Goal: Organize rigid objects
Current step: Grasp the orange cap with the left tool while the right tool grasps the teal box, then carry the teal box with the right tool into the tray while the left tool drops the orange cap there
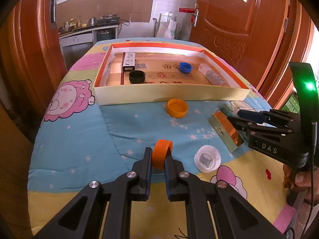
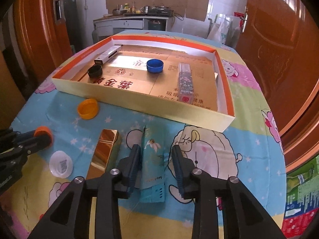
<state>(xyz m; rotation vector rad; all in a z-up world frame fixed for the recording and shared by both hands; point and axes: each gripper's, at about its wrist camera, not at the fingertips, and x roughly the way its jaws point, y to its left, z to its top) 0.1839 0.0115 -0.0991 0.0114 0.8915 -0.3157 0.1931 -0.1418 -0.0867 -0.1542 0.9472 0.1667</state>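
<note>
L gripper clamped on orange cap, on edge, just above quilt, near side of tray. R gripper wide, straddling teal box, not gripping. Tip: carry cap level over tray's near wall, release low beside blue cap.

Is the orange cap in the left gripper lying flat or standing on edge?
On edge: the orange cap stands upright, its flat faces pinched between the left gripper fingers.

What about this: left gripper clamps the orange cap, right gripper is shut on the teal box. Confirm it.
Not quite. The left gripper does clamp the orange cap, but the right wrist view shows the right gripper open, its fingers either side of the teal box.
</note>
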